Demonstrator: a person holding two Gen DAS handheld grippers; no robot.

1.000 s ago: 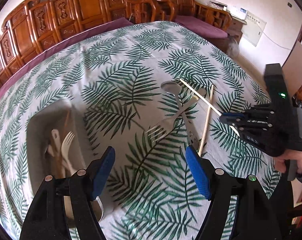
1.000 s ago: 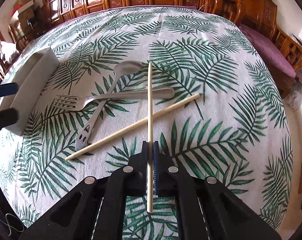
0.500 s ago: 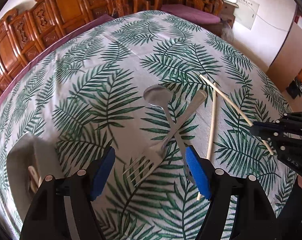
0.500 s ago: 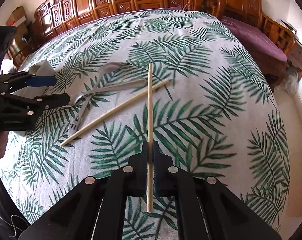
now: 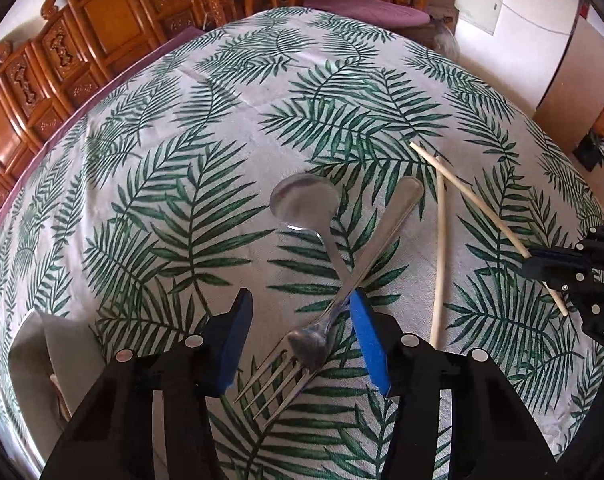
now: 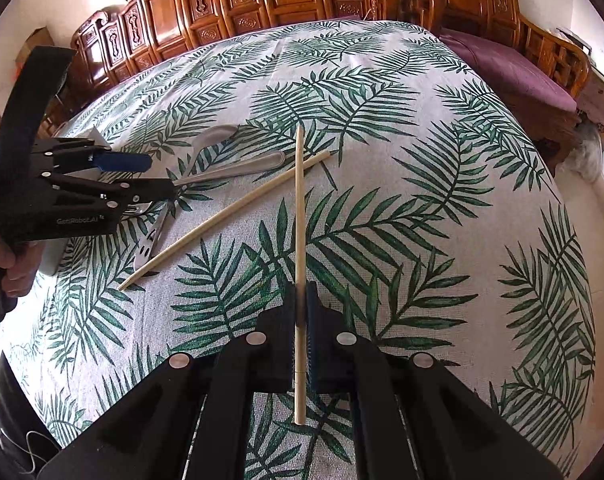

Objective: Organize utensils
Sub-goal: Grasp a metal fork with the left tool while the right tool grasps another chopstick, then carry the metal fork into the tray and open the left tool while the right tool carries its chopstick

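Silver metal fork (image 5: 333, 312) lies on the palm-leaf tablecloth (image 5: 182, 208), long axis slanting between the left gripper (image 5: 298, 336) whose part-open blue pads have just been closing, while the right gripper (image 6: 302, 300) pinches a pale wooden chopstick (image 6: 300, 216).

left claw (image 5: 298, 344) closing, apparently still apart; right claw (image 6: 300, 312) clamped.
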